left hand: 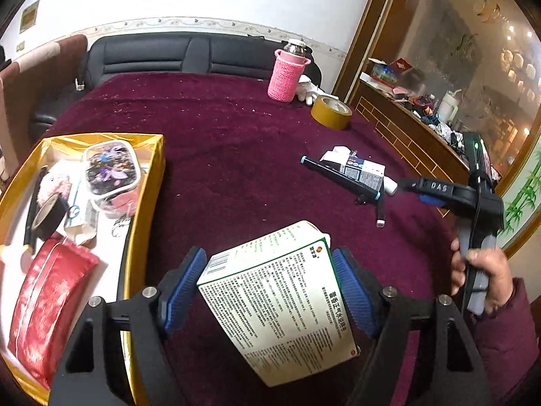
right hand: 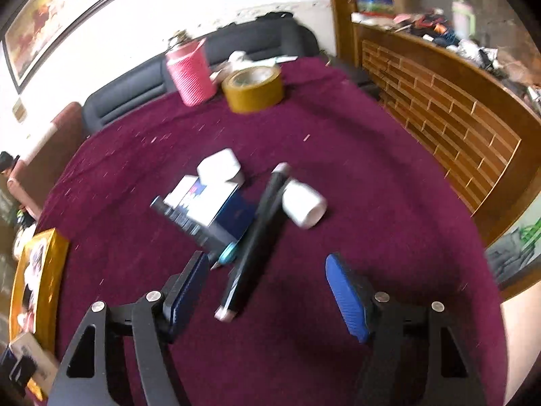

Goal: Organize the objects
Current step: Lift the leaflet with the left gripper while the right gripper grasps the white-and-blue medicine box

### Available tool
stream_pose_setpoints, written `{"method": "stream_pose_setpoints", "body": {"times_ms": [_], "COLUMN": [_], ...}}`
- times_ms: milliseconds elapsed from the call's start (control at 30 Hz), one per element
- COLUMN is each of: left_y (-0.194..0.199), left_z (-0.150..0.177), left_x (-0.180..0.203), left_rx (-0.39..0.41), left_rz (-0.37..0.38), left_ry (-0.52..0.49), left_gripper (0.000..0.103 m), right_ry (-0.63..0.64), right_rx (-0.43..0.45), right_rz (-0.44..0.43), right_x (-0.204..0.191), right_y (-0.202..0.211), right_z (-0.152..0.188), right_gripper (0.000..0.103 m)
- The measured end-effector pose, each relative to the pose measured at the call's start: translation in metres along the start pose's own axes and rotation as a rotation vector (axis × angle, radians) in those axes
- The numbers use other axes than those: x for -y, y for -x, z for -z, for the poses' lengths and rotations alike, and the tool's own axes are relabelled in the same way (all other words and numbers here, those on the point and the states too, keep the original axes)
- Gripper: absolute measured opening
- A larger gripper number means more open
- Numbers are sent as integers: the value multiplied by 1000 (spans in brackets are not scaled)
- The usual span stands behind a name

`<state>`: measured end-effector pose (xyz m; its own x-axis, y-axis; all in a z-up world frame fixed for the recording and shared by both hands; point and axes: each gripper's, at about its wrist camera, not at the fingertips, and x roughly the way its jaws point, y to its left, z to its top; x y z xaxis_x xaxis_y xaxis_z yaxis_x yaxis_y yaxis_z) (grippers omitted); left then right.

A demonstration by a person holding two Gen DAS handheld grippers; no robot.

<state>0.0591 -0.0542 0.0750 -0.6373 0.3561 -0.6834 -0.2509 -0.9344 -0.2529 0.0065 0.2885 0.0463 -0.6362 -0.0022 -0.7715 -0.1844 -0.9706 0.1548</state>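
My left gripper (left hand: 268, 255) is shut on a white medicine box (left hand: 277, 301) with green edging and small print, held tilted above the dark red cloth (left hand: 219, 155). To its left lies a gold tray (left hand: 154, 182) holding a red pouch (left hand: 47, 308), a clear lidded container (left hand: 111, 172), a tape roll and other items. My right gripper (right hand: 267, 258) stands open above the cloth. A slim black stick (right hand: 253, 243) lies partly between its fingers, untouched. Beyond it are a white bottle (right hand: 304, 208), a blue and white carton (right hand: 216, 206) and a black remote-like bar (right hand: 186, 223).
A pink knitted bottle cover (left hand: 285, 76) and a yellow tape roll (left hand: 331, 111) stand at the far side. A dark sofa (left hand: 152, 54) runs behind the table, and a wooden counter (left hand: 405, 128) with clutter is on the right. A person's hand (left hand: 483, 274) grips the right tool.
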Motion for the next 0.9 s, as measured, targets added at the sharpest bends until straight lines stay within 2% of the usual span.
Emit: {"method": "stream_pose_setpoints", "body": {"times_ms": [67,167,333,367,500,567,633,700,733,767,800,900], "left_y": [-13,-31,-70,-77,-90,-91,-90,-87,-84,-81,-79,-75], "left_z": [-3,-6,-3,1,12,20,25,25,24,23,22,23], "left_x": [6,15,26,26,27,37,42,40,38,36,34,31], "left_rx": [-14,-36,-126,-154,-212,-217,-214,-205,-194,-187,-187,-186], "left_rz": [-9,-35,-87,-92,-108,-146,-147,-142,-134,-125,-114,-88], "left_ry": [-20,-44,-68,-63,-75,-145,-168,-160,-152,-142,-135,-124], "left_gripper": [76,77,77,80,85,88,88,85,74,69,69,68], "right_ry": [13,39,168,203,341,384,423,458,467,474,476,488], "right_rx": [-14,-24,-16,-24,-72,-110,-134,-143,-144,-149,-157,-180], "right_rz": [15,-27,-105,-112,-84,-87,-76,-44,-34,-22,-16,15], "right_x": [8,9,-19,-28,-57,-66,-73,-80,-82,-84,-86,-89], "right_y": [-4,-3,0,-3,-28,-43,-54,-63,-65,-69,-73,-80], "right_z": [-8,-14,-25,-29,-38,-40,-40,-41,-41,-42,-44,-43], "right_gripper": [76,76,77,77,77,77,77,76,74,71,62,59]}}
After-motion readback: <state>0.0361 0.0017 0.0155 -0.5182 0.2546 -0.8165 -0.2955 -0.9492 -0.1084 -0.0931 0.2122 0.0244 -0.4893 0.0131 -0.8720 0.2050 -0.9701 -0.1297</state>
